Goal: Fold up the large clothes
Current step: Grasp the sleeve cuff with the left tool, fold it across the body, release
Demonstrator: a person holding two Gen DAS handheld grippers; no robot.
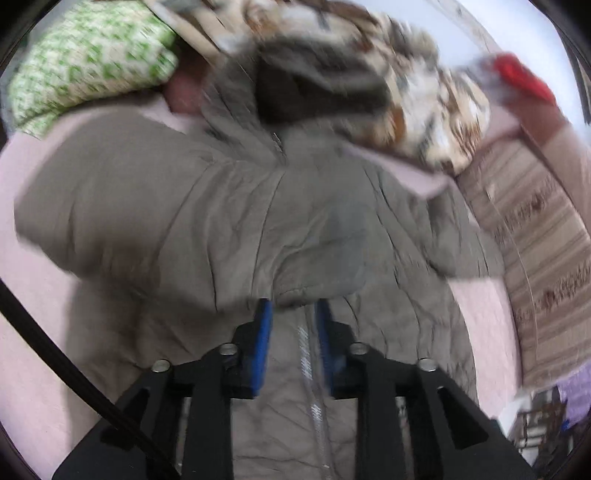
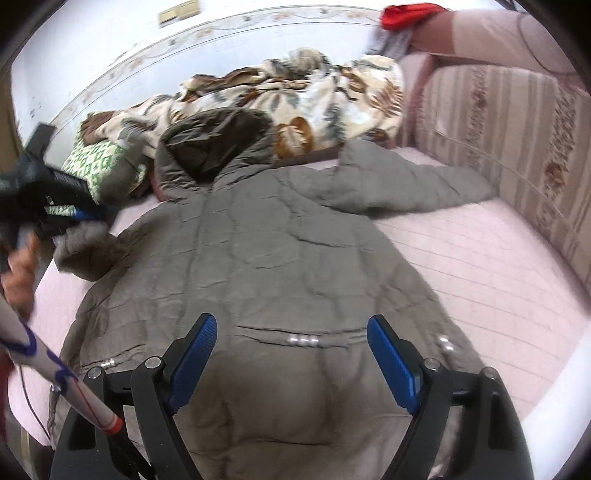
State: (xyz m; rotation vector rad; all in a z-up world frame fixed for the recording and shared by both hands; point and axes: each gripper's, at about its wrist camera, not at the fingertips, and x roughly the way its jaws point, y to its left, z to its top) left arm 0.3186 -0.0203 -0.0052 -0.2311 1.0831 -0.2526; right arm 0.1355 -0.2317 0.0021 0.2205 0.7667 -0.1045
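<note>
A grey-brown quilted hooded jacket [image 2: 258,251] lies spread on a pink bed sheet [image 2: 480,266], hood toward the wall, right sleeve [image 2: 406,184] stretched out. My left gripper [image 1: 293,314] is shut on the cuff of the left sleeve [image 1: 314,284], held over the jacket's body; it also shows in the right wrist view [image 2: 66,218] at the far left. My right gripper [image 2: 291,354] is open and empty, hovering above the jacket's lower hem near some metal snaps [image 2: 303,340].
A leaf-patterned blanket [image 2: 295,99] and a green-white pillow [image 2: 99,162] lie at the bed's head. A striped floral upholstered side [image 2: 517,147] borders the bed on the right. A red item [image 2: 402,14] sits at the top corner.
</note>
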